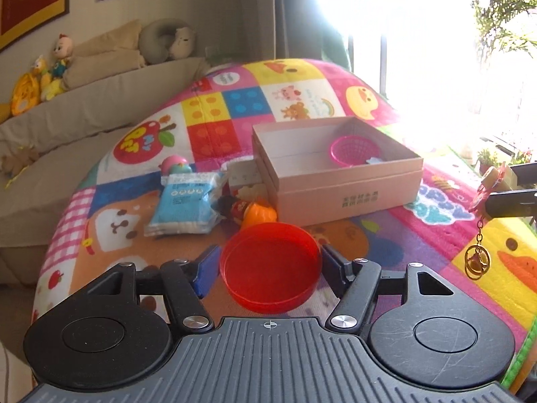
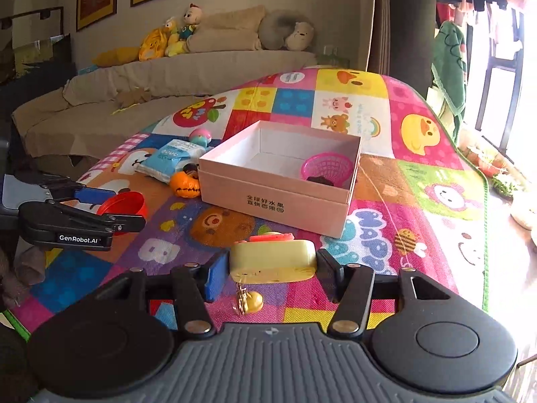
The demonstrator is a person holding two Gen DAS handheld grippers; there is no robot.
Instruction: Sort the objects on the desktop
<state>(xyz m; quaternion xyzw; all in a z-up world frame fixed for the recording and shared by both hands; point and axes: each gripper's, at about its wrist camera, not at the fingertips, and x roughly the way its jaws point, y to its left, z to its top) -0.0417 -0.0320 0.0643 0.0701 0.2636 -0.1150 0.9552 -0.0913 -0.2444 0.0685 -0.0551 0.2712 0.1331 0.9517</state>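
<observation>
Left gripper [image 1: 270, 268] clamps red lid [image 1: 270, 273], open side up, seemingly tilted.

The left gripper [image 2: 114, 208] at nine o'clock in the right wrist view carries "GenRobot.AI" in white on its black side. The pink box [image 2: 268, 198] bears two lines of Chinese characters on its front wall. The play mat [image 2: 379, 235] reads "HAPPY" at five o'clock of the box.

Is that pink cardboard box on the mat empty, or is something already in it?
Not empty. The open box holds a small pink mesh basket in one corner, with something dark inside it.
</observation>
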